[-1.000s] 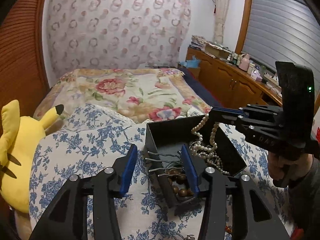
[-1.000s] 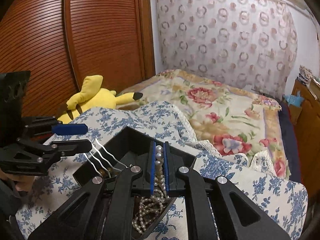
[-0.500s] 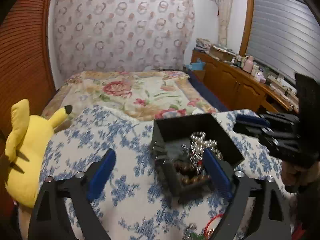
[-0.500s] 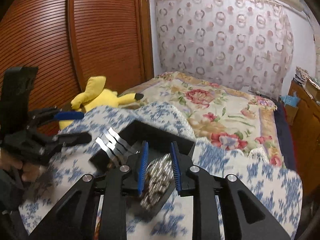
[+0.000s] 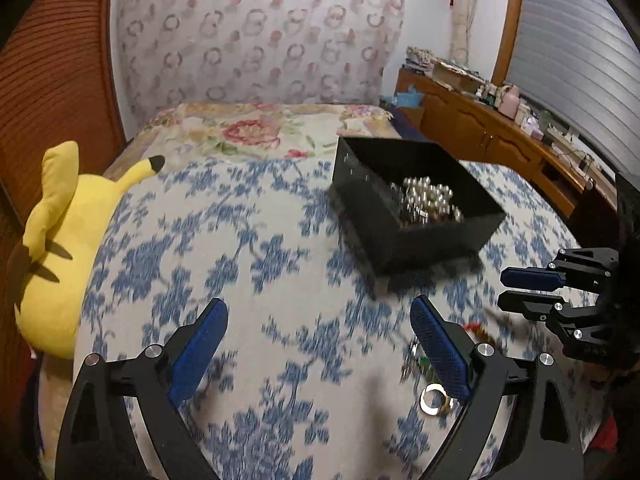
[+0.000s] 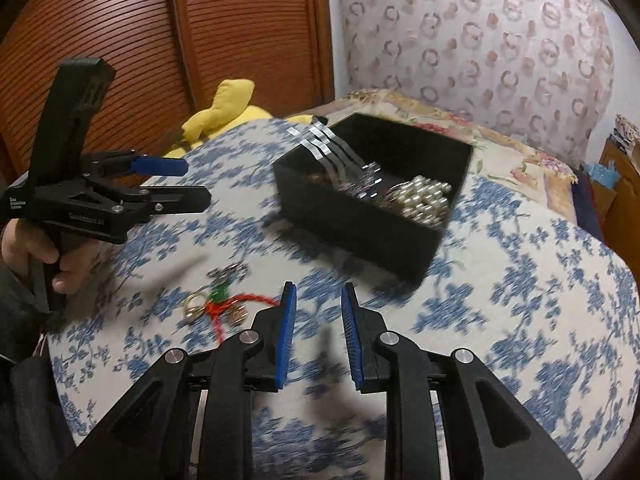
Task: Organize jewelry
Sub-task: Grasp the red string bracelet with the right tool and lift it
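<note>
Both my grippers, left [image 5: 318, 346] and right [image 6: 318, 334], gape empty. Near the black box [image 6: 360, 220] holding pearls [image 6: 424, 200], a gold ring [image 6: 195, 306] waits; I'd pinch it low, slowly.

Box [image 6: 372, 204] sat on bed [image 6: 520, 280], pearls [image 6: 424, 200] inside at its right end, clips [image 6: 332, 152] over its left rim. Rings [image 6: 196, 306] and cord [image 6: 240, 304] lay on bed before box. Plush [image 5: 60, 248] lay at bed's left edge.
</note>
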